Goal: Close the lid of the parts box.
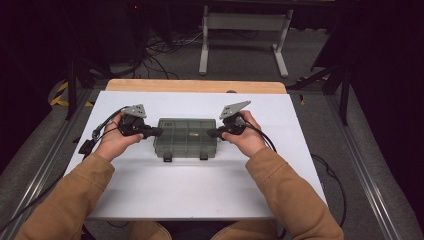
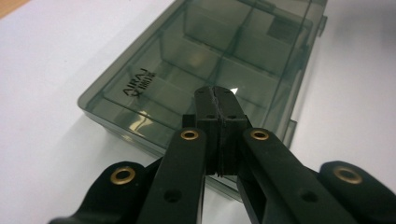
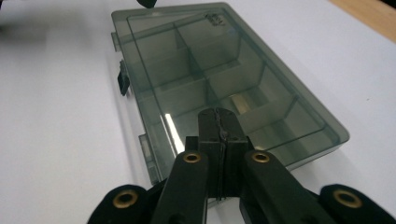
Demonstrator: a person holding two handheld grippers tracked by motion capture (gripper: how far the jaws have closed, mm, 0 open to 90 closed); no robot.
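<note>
We find both tools closed, nothing held: L gripper (image 1: pixel 156 132) at the box's (image 1: pixel 185 137) left end, R gripper (image 1: pixel 212 133) at its right end, tips over the lid; contact can't be confirmed. We judge this bracing before opening. Box lies lid shut, mid-table (image 1: pixel 150 190), latches (image 1: pixel 168 158) toward the person. Ample bare room all round; edges well apart.

White table top (image 1: pixel 150 190); wooden edge (image 1: pixel 195 85) behind; grey frame (image 1: pixel 244 22), possibly cables (image 1: pixel 160 47), on floor.
</note>
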